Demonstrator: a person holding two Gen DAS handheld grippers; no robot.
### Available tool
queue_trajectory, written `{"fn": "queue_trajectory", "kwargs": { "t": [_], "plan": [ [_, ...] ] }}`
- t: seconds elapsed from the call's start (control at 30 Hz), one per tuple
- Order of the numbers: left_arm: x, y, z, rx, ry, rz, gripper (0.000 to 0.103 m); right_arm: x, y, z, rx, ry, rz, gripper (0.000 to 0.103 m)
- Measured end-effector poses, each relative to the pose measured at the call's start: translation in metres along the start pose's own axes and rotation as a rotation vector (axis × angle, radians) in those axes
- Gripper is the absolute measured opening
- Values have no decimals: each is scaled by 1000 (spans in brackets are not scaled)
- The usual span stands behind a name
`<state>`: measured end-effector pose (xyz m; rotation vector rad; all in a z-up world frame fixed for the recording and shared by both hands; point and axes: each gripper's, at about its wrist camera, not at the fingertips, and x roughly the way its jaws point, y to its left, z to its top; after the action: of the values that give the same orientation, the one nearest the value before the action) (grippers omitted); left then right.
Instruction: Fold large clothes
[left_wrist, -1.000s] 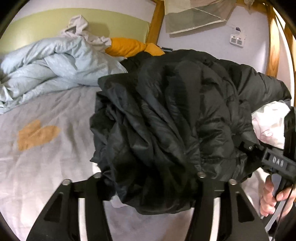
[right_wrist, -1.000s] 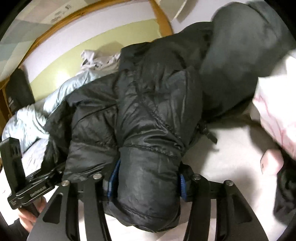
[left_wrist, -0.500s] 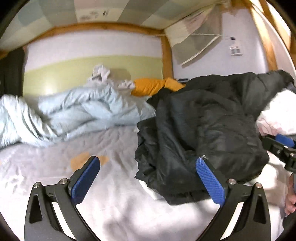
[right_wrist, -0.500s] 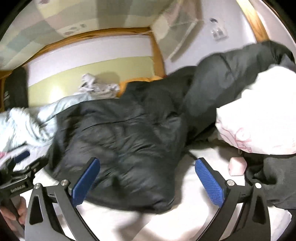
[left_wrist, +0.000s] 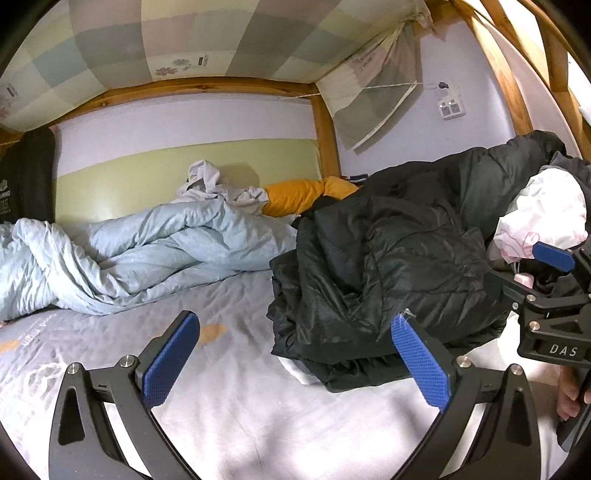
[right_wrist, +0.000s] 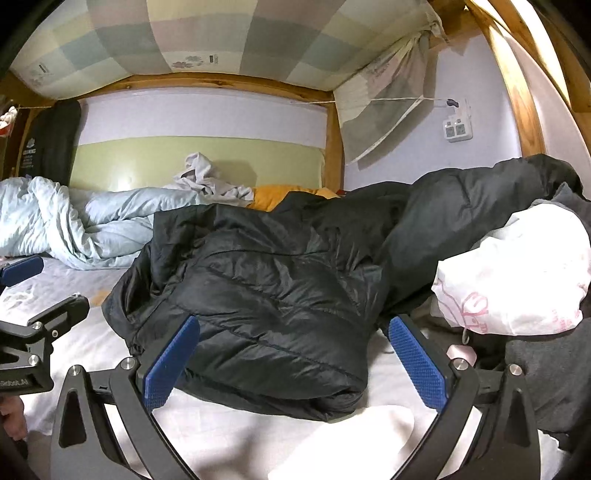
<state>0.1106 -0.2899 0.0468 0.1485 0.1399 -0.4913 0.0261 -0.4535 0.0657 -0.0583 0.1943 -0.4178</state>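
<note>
Here, black puffer jacket, folded, crumpled, glossy

The big black puffy jacket hides most of the orange pillow behind it. A white plastic bag with pink print covers the jacket's far end. The small pink thing under the bag is too hidden to tell.
</note>
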Motion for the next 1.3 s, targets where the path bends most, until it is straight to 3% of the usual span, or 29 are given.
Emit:
{"fn": "queue_trajectory", "kwargs": {
  "t": [1.3],
  "plan": [
    [3, 5, 2, -44, -16, 4, 103, 7, 2, -1, 1, 19, 5, 103]
  ]
}}
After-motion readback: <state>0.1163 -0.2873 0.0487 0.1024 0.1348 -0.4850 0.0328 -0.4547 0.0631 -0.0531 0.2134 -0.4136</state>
